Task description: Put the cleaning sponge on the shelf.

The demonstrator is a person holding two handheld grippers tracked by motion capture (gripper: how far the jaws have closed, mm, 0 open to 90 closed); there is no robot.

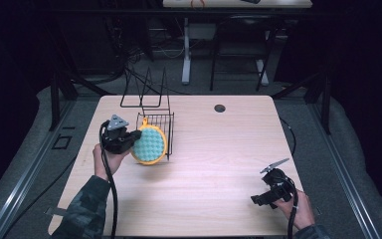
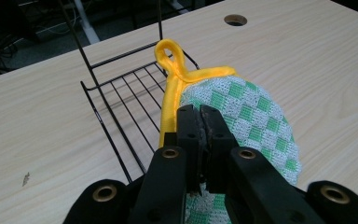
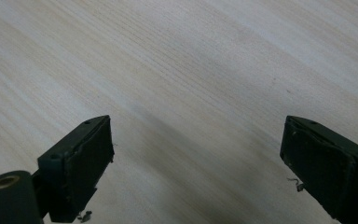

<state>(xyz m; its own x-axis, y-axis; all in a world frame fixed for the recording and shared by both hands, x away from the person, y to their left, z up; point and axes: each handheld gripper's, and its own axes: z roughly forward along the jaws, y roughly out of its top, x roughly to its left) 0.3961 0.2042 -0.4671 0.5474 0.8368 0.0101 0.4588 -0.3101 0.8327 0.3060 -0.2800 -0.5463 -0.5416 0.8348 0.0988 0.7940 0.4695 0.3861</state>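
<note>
A round green-and-white checked pot holder [image 1: 149, 144] with a yellow rim and a yellow hanging loop [image 2: 169, 55] stands on edge next to a black wire rack [image 1: 155, 117]. My left gripper [image 1: 132, 136] is shut on the pot holder [image 2: 251, 116]; its jaws press together on the cloth near the rim. The loop points up and away from the jaws, over the rack's wire floor [image 2: 126, 98]. My right gripper [image 1: 259, 199] rests low over the bare wood near the table's front right corner. In the right gripper view its jaws [image 3: 196, 172] stand wide apart with nothing between them.
The light wooden table [image 1: 214, 149] has a round cable hole [image 1: 220, 108] near its far edge. The wire rack has tall upright loops [image 1: 144, 89] at the back. Cables trail from both grippers toward the person. Dark floor, table legs and cables lie beyond the table.
</note>
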